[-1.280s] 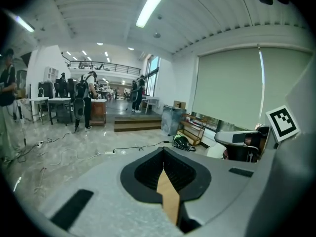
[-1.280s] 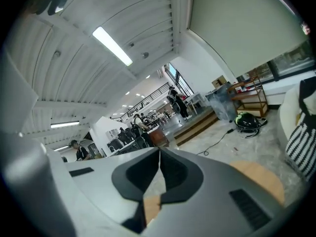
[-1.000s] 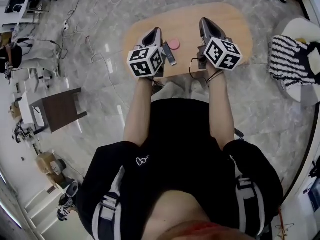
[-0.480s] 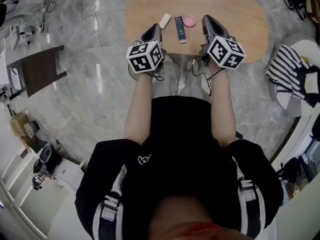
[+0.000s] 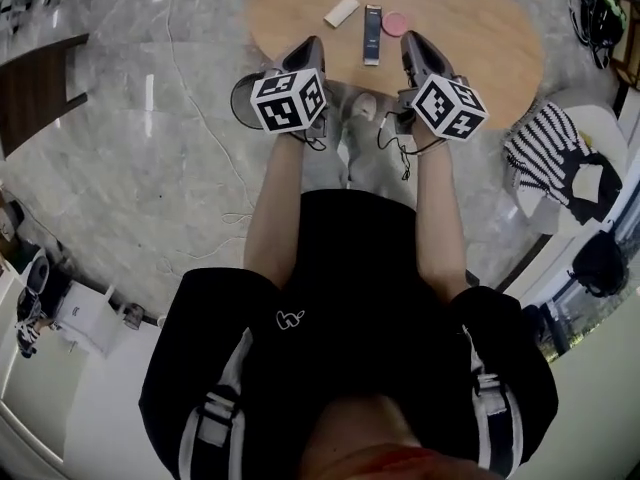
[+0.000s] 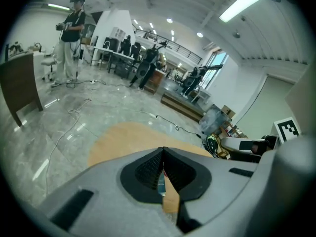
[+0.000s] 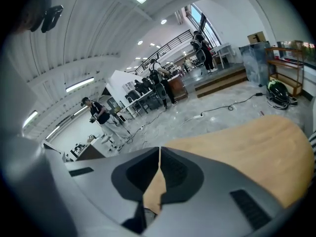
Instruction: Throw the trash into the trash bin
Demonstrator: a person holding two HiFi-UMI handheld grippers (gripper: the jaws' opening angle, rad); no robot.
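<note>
ok, approach step, nothing picked yet; left tool [image 5: 311,48] and right tool [image 5: 411,43] are both pinched shut and empty, tips over the near edge of the counter [image 5: 480,48]; trash lies just ahead between them, close together: pale slip [image 5: 341,11], dark strip [image 5: 372,34], pink disc [image 5: 396,22]; next move, i reckon: spread one tool, drop onto a piece; dark round thing [image 5: 243,100] on the floor beside the left tool is likely the bin, partly hidden; counter is oval light wood; grey marble floor [image 5: 150,178], loose cable [image 7: 232,105], open workshop hall, person [image 6: 69,38] standing far off
</note>
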